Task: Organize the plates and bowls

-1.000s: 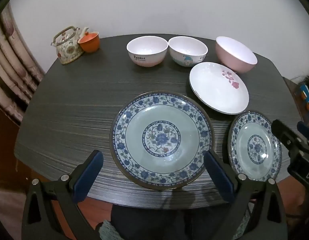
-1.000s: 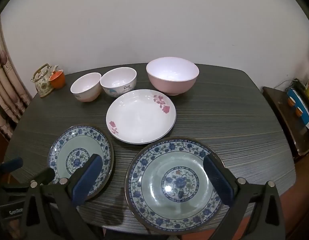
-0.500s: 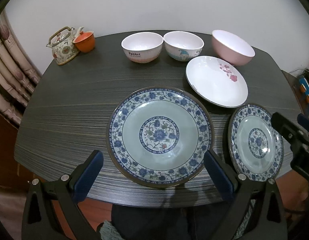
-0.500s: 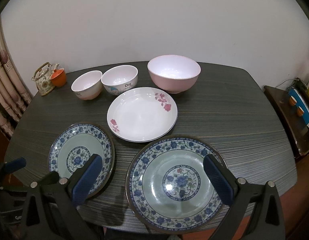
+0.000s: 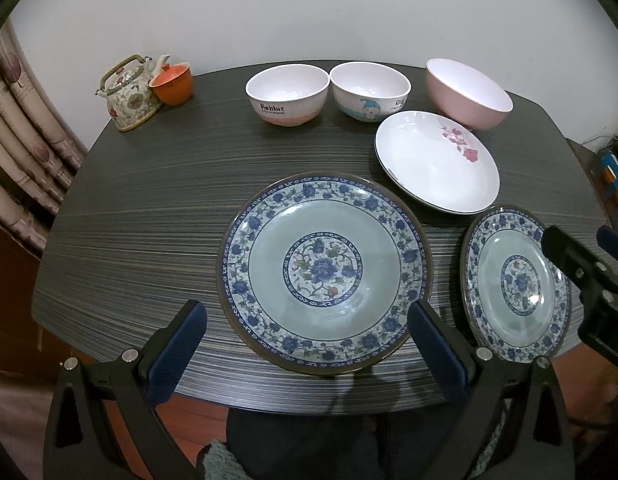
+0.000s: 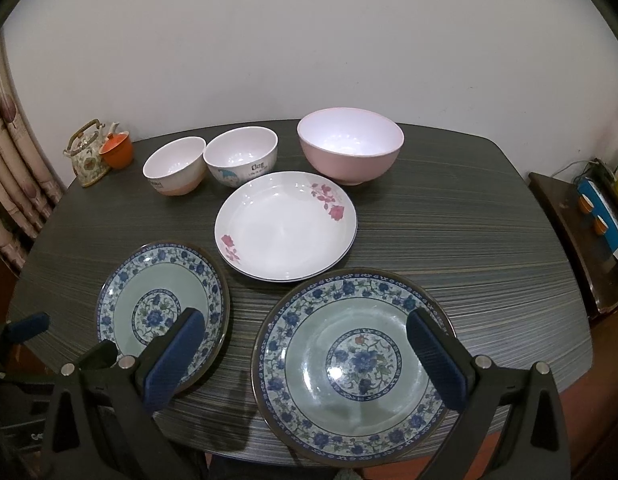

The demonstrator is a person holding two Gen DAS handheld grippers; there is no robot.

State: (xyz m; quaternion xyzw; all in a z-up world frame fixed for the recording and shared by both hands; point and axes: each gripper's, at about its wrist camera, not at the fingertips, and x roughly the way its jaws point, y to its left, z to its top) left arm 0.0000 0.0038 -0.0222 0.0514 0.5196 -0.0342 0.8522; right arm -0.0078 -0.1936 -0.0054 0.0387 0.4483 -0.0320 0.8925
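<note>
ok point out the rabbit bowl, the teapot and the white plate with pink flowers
rabbit bowl (image 5: 287, 98), left wrist view, on its outer wall
teapot (image 5: 129, 98), left wrist view, on its body
white plate with pink flowers (image 6: 285, 226), right wrist view, on its bare centre

Large blue-patterned plate (image 5: 325, 266): flat, upright, at the near edge of the surface (image 5: 149, 208).
Small blue-patterned plate (image 6: 163, 310): flat, near edge, beside the large one, apart from it.
White plate with pink flowers (image 6: 285, 226): flat, mid-surface, behind both blue plates.
Pink bowl (image 6: 351, 150): largest, upright, empty, far row.
"Rabbit" bowl (image 5: 287, 94): white and pink, upright, empty.
Cartoon bowl (image 5: 369, 90): white, upright, empty, between the other two bowls.
</note>
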